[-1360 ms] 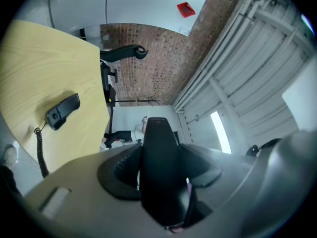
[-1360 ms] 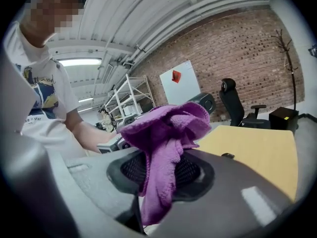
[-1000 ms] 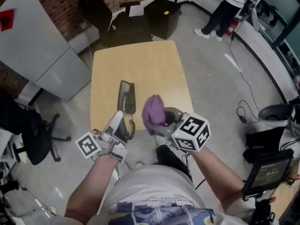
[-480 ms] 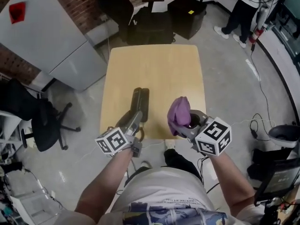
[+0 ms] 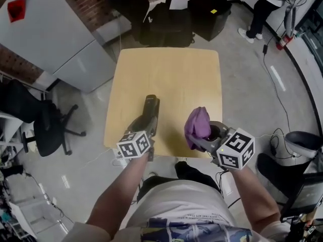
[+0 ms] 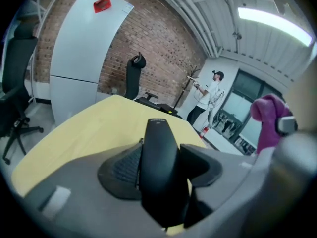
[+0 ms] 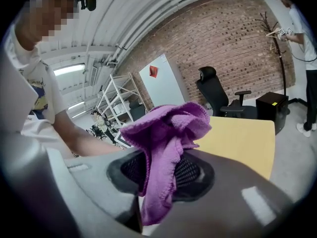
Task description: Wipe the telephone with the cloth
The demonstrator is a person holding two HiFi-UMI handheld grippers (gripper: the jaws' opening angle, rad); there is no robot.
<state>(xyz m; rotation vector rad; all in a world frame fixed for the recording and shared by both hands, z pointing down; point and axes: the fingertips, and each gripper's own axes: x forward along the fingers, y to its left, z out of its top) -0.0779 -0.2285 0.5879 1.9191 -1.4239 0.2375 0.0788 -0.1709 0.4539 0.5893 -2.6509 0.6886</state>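
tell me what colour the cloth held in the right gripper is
Purple. The cloth shows best in the right gripper view.

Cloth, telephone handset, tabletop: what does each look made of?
The cloth is likely purple microfibre or terry: fuzzy nap, limp folds. The telephone handset is probably black moulded plastic, smooth with a dull sheen. The tabletop is a pale, matte, wood-look surface; laminate or solid wood, I can't tell.
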